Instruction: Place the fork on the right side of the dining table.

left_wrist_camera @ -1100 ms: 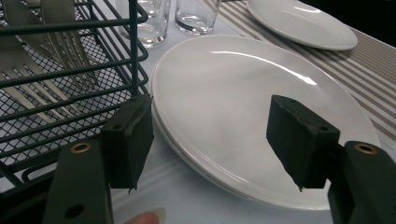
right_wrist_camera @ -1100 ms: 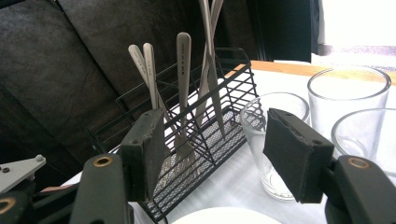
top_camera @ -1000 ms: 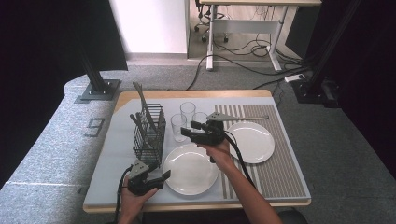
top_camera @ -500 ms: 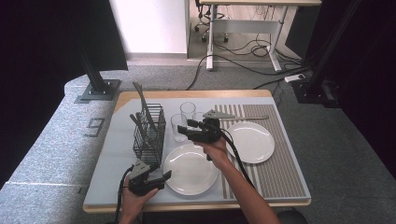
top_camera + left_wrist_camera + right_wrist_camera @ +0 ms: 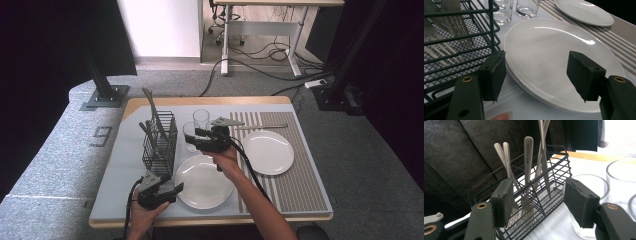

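My right tool [image 5: 199, 135] hangs wide open and empty, aimed at the cutlery [image 5: 528, 167] standing in the wire basket [image 5: 160, 145]. Left tool [image 5: 172, 190] gapes empty beside the near plate [image 5: 204, 181]. Nothing picked yet; by my reckoning, all laying-out remains.

Cutlery [image 5: 527, 170] lower ends hidden behind basket [image 5: 549, 185] mesh.

claws [image 5: 537, 75]: black, brass screws | grey top plate | black cables
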The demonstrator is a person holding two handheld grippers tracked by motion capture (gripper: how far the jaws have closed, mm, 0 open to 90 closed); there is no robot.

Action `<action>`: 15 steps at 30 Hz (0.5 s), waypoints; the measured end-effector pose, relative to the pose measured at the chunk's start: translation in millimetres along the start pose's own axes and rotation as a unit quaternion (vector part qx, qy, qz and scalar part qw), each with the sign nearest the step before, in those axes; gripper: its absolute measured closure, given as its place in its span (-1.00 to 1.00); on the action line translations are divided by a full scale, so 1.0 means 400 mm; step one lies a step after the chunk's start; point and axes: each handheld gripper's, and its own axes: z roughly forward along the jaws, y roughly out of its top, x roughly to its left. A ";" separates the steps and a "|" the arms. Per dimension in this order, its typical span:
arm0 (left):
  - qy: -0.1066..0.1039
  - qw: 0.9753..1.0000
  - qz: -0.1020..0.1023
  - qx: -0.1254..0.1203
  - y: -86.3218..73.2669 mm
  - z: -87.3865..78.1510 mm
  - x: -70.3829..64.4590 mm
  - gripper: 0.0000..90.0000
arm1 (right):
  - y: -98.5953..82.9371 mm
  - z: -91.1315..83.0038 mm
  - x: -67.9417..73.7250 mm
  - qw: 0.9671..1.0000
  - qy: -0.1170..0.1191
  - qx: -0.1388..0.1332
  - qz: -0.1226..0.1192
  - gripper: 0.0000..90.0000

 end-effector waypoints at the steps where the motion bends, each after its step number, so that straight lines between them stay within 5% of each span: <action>1: 0.000 1.000 0.000 0.000 0.000 0.000 0.000 -0.29 | 0.000 0.004 0.001 1.000 0.000 0.000 0.000 -0.08; 15: -0.001 1.000 0.000 -0.001 0.001 -0.003 0.002 -0.29 | 0.005 0.043 0.011 1.000 0.003 0.008 -0.005 -0.04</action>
